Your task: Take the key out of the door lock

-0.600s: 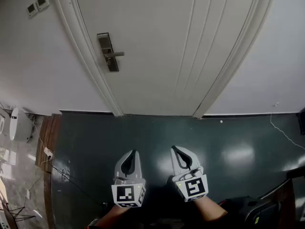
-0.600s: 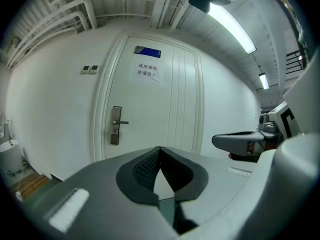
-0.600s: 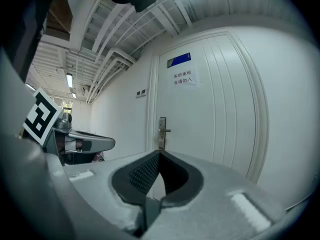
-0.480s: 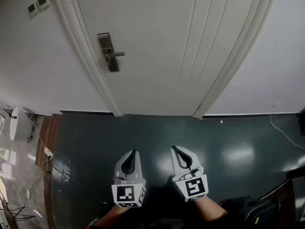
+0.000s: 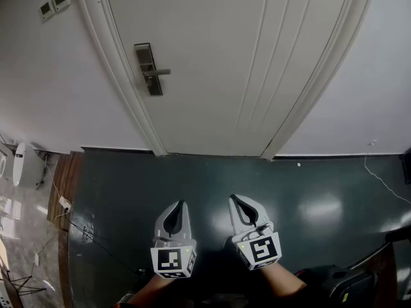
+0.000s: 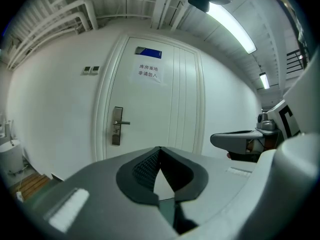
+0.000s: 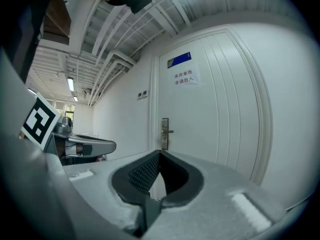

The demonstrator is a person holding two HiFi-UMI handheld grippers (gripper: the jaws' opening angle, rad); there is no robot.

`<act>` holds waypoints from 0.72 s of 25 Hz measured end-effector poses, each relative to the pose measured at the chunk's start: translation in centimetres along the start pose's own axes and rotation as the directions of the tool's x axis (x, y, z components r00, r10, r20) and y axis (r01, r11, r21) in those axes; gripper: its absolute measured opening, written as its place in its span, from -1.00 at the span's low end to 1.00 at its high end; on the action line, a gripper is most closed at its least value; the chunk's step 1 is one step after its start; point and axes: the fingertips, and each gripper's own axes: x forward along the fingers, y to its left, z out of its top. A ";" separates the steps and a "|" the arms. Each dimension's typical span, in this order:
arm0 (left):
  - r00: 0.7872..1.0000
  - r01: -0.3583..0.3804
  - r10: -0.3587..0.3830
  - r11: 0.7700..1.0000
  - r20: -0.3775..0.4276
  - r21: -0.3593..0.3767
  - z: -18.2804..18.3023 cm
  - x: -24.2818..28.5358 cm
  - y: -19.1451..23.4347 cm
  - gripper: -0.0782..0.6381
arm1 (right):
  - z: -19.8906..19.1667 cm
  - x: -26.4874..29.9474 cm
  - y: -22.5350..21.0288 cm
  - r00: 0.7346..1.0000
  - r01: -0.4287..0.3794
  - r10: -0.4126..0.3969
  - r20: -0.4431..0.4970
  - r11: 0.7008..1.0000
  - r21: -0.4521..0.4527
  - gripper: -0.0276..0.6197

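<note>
Both the left gripper (image 5: 180, 206) and right gripper (image 5: 235, 201) stay closed and empty, door lock (image 5: 148, 68) barely shifted.

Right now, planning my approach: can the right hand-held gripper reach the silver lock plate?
Probably not: the right hand-held gripper, shut, is far short of the silver lock plate, though nothing intervenes.

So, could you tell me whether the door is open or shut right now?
Shut: the door sits flush in its frame, no gap shows along either edge, and its lever handle lies level.
</note>
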 end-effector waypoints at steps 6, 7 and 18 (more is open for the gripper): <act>1.000 -0.007 0.007 1.000 0.004 -0.007 0.0 -0.2 0.4 -0.73 | 0.6 0.2 0.3 1.000 -0.009 0.009 0.029 1.000 0.000 -0.94; 1.000 -0.010 0.010 1.000 0.004 -0.008 0.0 -0.3 0.5 -0.73 | 0.7 0.2 0.3 1.000 -0.001 0.001 0.025 1.000 0.001 -0.94; 0.998 -0.043 0.044 0.999 0.037 -0.020 0.8 -2.4 5.6 -0.73 | 2.3 2.5 4.5 0.999 -0.009 0.010 0.048 1.000 -0.021 -0.94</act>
